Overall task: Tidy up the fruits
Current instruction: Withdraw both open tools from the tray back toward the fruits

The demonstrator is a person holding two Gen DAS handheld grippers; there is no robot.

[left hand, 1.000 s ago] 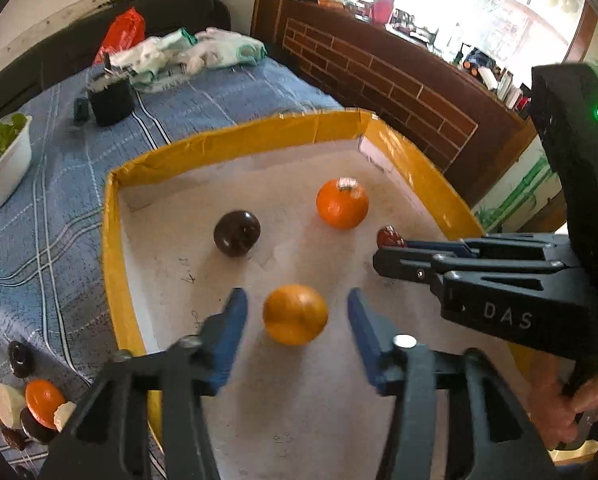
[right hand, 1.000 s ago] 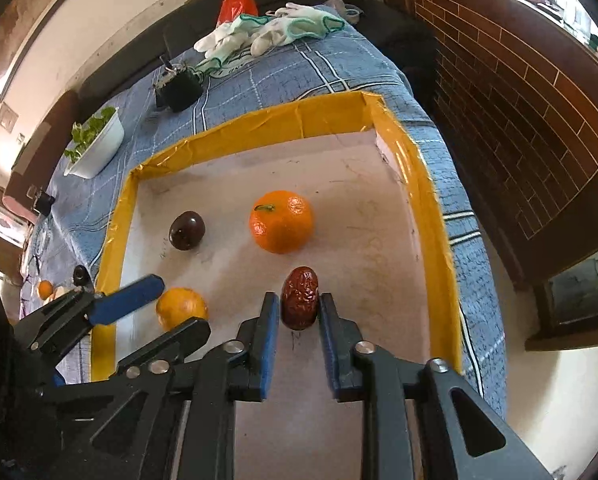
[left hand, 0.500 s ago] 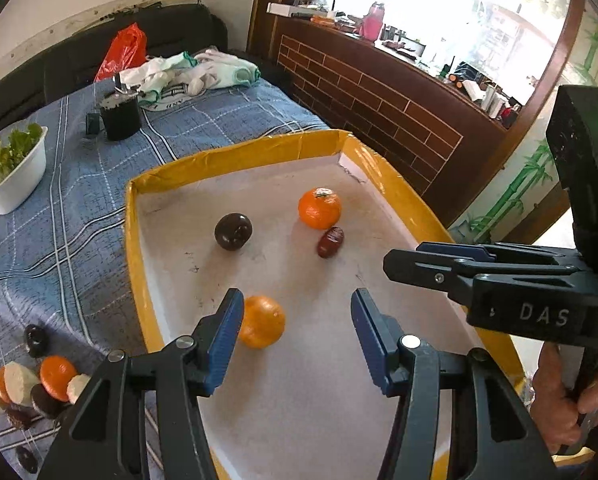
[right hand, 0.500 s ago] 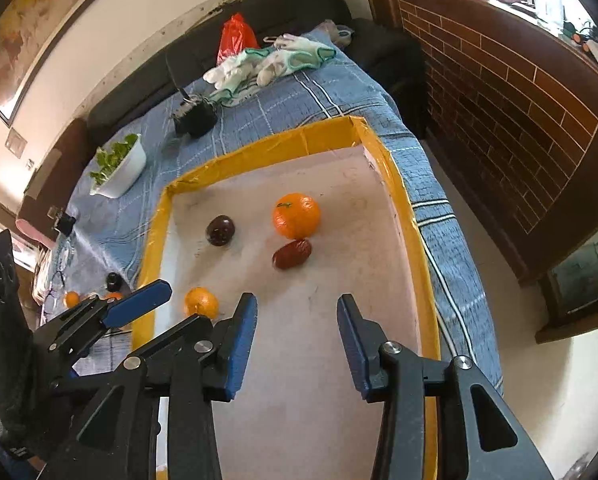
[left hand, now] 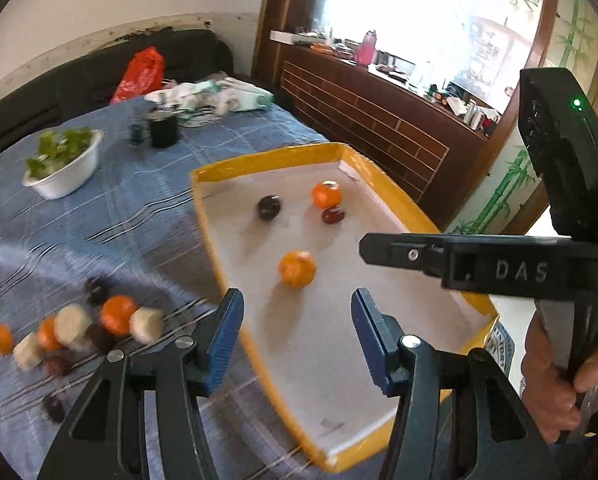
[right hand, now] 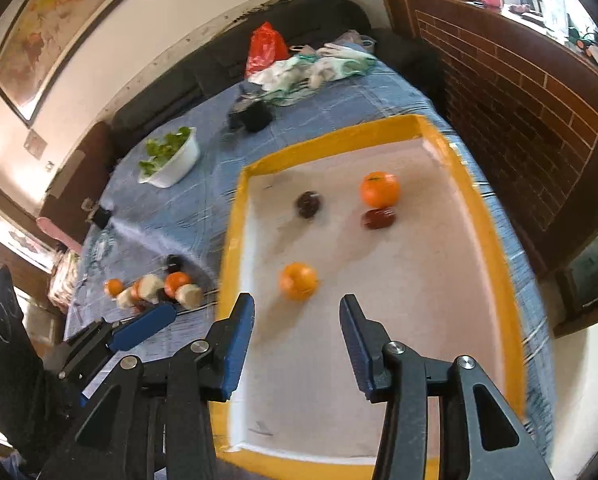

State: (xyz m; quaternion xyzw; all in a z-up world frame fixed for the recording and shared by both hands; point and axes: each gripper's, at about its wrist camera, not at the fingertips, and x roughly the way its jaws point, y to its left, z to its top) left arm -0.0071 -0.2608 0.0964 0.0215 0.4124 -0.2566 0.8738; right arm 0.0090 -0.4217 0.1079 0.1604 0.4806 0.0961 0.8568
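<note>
While both tools gape empty | tray [right hand: 495, 248] bears four fruits

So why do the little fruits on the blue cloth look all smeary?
Left wrist view: the loose fruit pile is streaked by motion blur, and the window is glared white. Right wrist view: the tray rim smears too, and the fisheye lens bends the walls.

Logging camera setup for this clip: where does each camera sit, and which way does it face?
Left wrist: on the left hand-held gripper, looking down over the yellow-rimmed tray; the right hand-held gripper and a hand show.
Right wrist: on the right hand-held gripper, facing down into the tray; the left hand-held gripper shows at left.
Shared: tray, near orange, fruit pile.
</note>
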